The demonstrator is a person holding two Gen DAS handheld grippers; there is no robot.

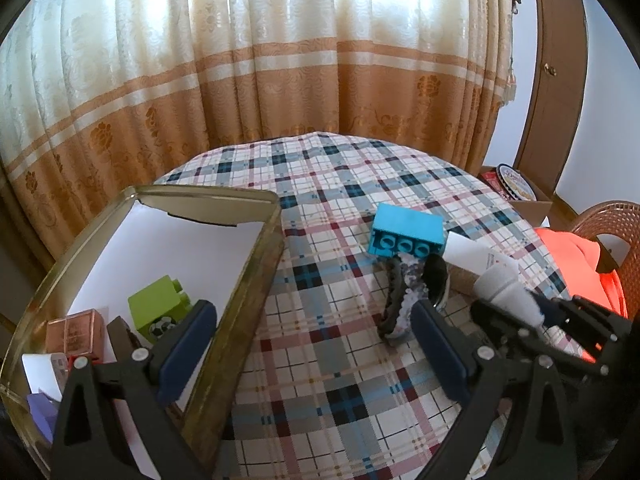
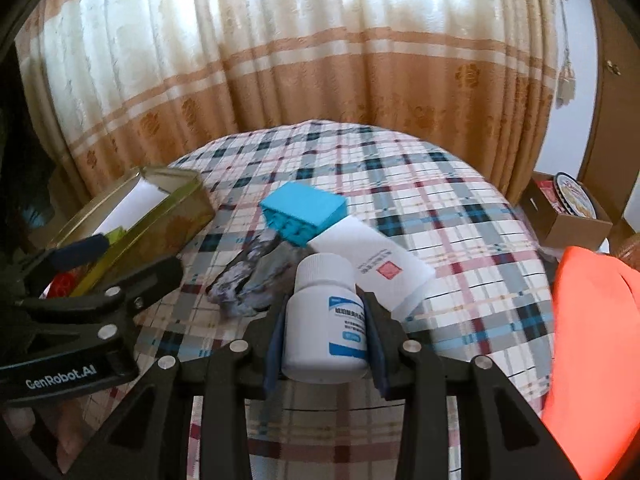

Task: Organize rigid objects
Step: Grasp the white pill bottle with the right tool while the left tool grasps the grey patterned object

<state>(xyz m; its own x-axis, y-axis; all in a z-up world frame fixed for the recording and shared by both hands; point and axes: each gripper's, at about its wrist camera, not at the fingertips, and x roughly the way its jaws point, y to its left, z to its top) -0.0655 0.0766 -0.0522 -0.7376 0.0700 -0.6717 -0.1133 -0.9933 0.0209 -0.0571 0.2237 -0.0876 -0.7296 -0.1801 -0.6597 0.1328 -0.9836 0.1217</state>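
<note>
Your left gripper [image 1: 312,344] gapes empty at 6 o'clock; tin [image 1: 256,276] at 9 holds green block [image 1: 160,308] and copper box [image 1: 76,330], its near contents cut off; blue brick [image 1: 406,232] waits at 1; your right gripper [image 2: 326,332] clamps white bottle [image 2: 326,328]; hair claw [image 2: 250,280] blurred at 11

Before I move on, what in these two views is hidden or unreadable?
- Tin contents: in the left wrist view the left claw covers the near corner; in the right wrist view its wall hides them.
- Bottle label: blurred in the right wrist view; the right claw covers its sides.
- Hair clip: the left claw's finger hides its near end.
- White tube: print too small.
</note>
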